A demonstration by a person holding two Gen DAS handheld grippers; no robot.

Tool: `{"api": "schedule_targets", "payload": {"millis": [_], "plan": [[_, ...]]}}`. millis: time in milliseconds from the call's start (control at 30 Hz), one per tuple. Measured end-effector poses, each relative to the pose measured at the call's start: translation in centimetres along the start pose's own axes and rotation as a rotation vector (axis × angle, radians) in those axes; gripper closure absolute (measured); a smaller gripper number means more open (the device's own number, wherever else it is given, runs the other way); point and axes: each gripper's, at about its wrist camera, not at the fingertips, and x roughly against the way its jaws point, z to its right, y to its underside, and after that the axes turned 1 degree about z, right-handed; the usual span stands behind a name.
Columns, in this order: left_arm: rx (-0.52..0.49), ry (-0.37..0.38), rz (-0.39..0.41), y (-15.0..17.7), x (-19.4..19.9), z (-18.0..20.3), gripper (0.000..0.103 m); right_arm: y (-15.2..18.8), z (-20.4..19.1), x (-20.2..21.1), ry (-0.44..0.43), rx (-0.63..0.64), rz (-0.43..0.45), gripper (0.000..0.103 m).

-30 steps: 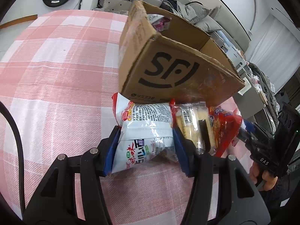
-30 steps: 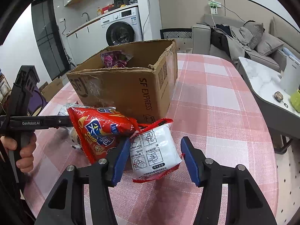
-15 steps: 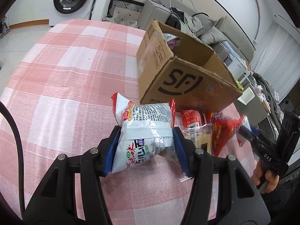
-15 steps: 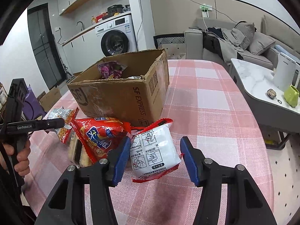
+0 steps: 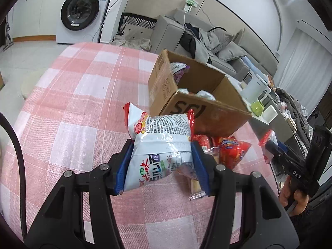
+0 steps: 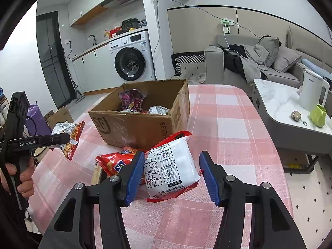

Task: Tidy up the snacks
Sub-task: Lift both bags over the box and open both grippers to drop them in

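Observation:
My left gripper point(image 5: 160, 161) is shut on a white and red snack bag point(image 5: 159, 143) and holds it above the table, short of the open cardboard box point(image 5: 207, 112). My right gripper point(image 6: 172, 172) is shut on a white noodle packet with red edges point(image 6: 172, 168), also lifted, in front of the same box point(image 6: 141, 124). The box holds several snack packs, one purple point(image 6: 130, 99). A red snack bag point(image 6: 116, 161) and a clear packet of biscuits point(image 5: 197, 184) lie on the table by the box. The left gripper with its bag shows in the right wrist view point(image 6: 62, 139).
The table has a pink checked cloth point(image 5: 72, 124). A white side table point(image 6: 280, 103) with a kettle point(image 6: 311, 93) and a green cup point(image 6: 317, 116) stands to the right. A sofa point(image 6: 259, 62) and a washing machine point(image 6: 130, 62) are behind.
Both grippers have risen and drawn back from the box with their packets. The box now looks smaller and lower, and its inside shows more.

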Motion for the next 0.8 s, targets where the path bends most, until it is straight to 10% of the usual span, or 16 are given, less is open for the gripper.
{"api": "schedule_targets", "payload": {"millis": [800], "plan": [[-0.122, 0.000, 0.096, -6.0, 1.3, 6.1, 0.051, -5.9, -1.9, 0.6, -0.048, 0.024, 0.085, 0.047]]}}
